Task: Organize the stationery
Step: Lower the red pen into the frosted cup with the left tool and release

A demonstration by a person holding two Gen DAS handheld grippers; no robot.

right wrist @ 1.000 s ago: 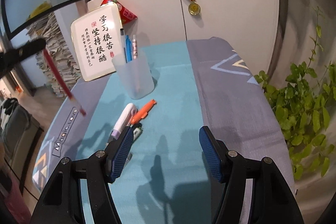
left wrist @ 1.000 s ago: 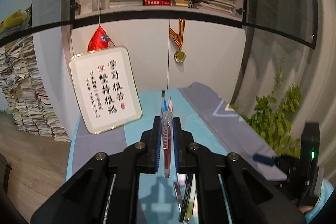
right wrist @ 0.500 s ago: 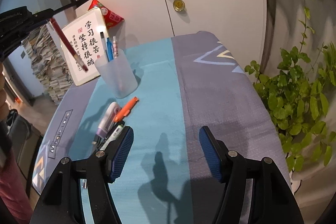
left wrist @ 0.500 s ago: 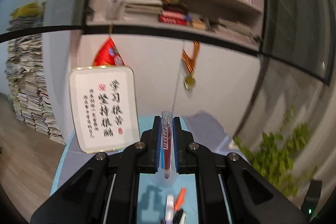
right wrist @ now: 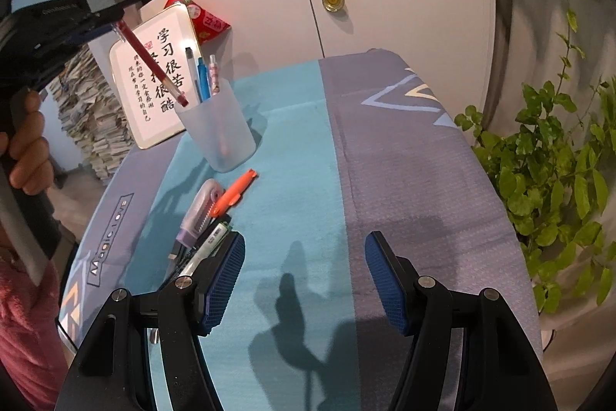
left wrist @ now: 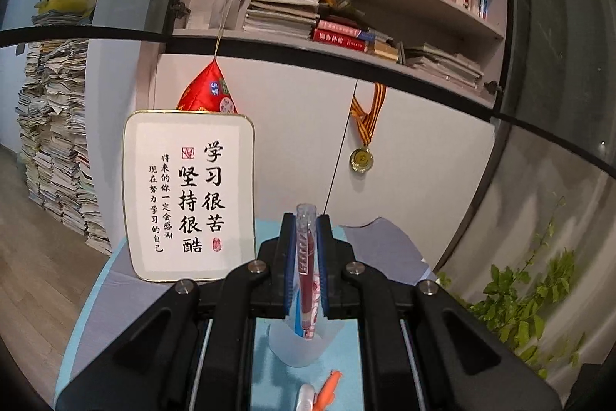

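1. Far left of the right wrist view: a person's hand grips the handle of the left gripper, with a pink sleeve in the lower left corner.
2. Upper left, same view: the left gripper's jaws are clamped on the top end of a red pen. The pen slants down to the right, and its tip sits at the rim of the pen cup.
3. In the left wrist view the red pen stands upright at centre between the blue pads, its lower end over the cup mouth.
4. Centre left, right wrist view: the translucent cup stands on the teal band of the table mat and holds three pens.
5. Behind the cup, a framed calligraphy plaque leans upright.
6. Below the cup, loose on the mat: an orange pen, a purple correction tape and a green-and-white marker, all close together.
7. Bottom centre: the right gripper is released, jaws wide apart over bare mat, grasping nothing.
8. Upper centre: a medal hangs on the cabinet door.
9. Right edge: a green plant beside the table.
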